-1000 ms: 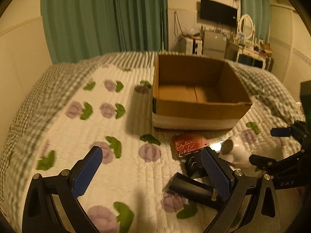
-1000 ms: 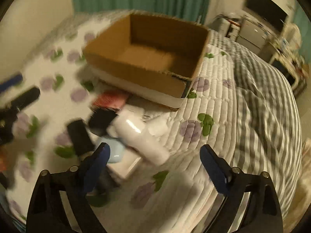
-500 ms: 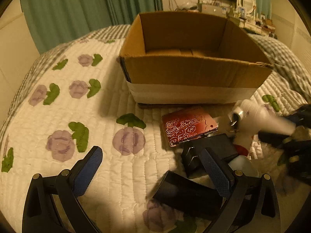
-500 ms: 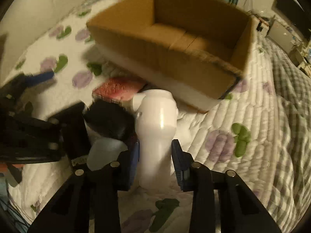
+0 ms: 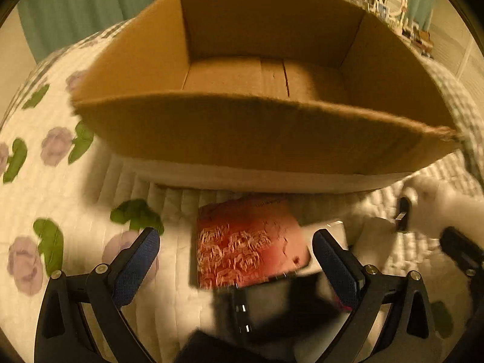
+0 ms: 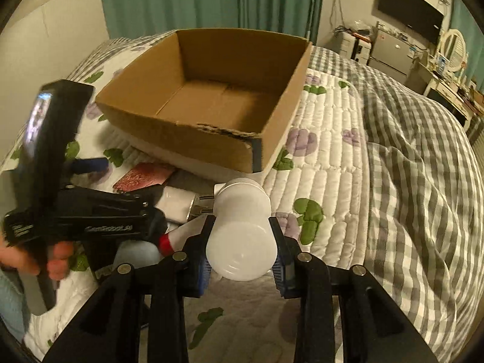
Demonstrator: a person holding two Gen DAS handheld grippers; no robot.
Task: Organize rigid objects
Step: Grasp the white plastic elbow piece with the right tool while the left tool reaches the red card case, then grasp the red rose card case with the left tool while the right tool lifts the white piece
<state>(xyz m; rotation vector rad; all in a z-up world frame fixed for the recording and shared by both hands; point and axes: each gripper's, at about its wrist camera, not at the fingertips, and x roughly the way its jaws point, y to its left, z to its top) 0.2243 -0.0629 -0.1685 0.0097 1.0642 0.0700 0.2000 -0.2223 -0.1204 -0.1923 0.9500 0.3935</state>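
White bottle now gripped and lifted; red case next in line.

Left hand-held gripper (image 5: 236, 260) has closed in, jaws spread around the red patterned case (image 5: 248, 242) on the bed (image 6: 332, 151); right hand-held gripper (image 6: 242, 257), open 1 second ago, now clenches the white bottle (image 6: 242, 230) near the empty cardboard box (image 6: 211, 96).

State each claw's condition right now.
Left claw: open, holding nothing.
Right claw: closed on the white hair dryer.
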